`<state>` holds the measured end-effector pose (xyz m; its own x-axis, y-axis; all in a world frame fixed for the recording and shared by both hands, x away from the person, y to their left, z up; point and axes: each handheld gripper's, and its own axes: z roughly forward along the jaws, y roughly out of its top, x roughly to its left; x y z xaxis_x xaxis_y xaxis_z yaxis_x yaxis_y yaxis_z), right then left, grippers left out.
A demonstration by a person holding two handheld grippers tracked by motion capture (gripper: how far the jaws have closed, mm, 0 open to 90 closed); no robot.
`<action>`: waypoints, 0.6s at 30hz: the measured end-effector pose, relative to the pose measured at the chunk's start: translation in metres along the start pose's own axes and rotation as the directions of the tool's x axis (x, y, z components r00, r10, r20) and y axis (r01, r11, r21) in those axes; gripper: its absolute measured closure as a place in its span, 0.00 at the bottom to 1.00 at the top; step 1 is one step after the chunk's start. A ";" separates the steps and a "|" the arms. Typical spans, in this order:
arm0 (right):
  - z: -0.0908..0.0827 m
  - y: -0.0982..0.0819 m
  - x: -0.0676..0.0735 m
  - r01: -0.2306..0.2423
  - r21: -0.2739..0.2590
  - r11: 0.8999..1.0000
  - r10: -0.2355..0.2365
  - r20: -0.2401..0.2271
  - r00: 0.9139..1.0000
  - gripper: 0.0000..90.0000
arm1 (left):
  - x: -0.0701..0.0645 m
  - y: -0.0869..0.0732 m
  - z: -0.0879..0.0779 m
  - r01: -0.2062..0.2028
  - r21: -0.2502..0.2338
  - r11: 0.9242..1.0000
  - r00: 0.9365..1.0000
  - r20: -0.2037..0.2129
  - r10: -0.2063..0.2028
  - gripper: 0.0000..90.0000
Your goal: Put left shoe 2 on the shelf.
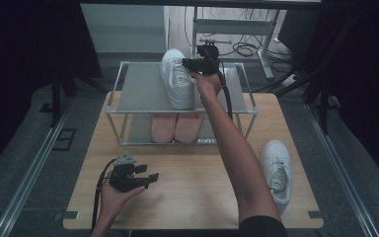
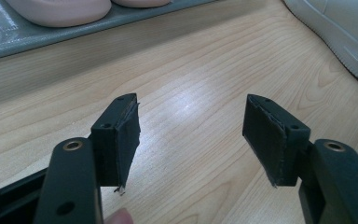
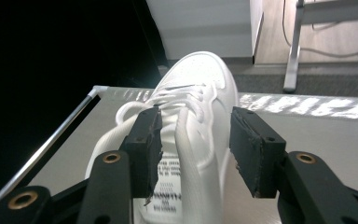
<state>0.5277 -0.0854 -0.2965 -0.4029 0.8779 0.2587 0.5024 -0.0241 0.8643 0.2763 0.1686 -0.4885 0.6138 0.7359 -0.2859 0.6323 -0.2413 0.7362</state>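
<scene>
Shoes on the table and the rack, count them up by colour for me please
White shoes: 2, one on the rack's top shelf, one on the table by the right forearm
Pink shoes: 2, a pair side by side on the rack's lower shelf
Total: 4 shoes

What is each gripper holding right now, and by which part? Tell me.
Nothing is held. The right gripper stands open over the white lace-up sneaker on the grey metal rack's top shelf, its fingers off the shoe. The left gripper is open above the wooden table.
</scene>
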 end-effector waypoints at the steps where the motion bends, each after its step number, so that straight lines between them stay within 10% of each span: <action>1: -0.005 -0.001 -0.001 0.011 -0.005 1.000 -0.011 -0.009 1.000 0.62 | 0.000 0.000 0.000 -0.001 0.001 1.000 1.000 0.000 0.001 0.41; 9: -0.044 -0.018 -0.010 0.064 -0.011 0.998 -0.065 -0.121 0.990 0.84 | -0.005 0.000 0.006 -0.015 0.015 1.000 1.000 0.002 0.015 0.41; 18: -0.062 -0.040 -0.018 0.146 0.003 0.989 -0.144 -0.146 0.979 0.98 | -0.004 0.000 0.005 -0.009 0.013 1.000 1.000 -0.003 0.009 0.41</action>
<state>0.4678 -0.1303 -0.3088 -0.5785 0.7929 0.1913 0.4401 0.1059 0.8917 0.2758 0.1628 -0.4907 0.6183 0.7354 -0.2771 0.6324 -0.2562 0.7311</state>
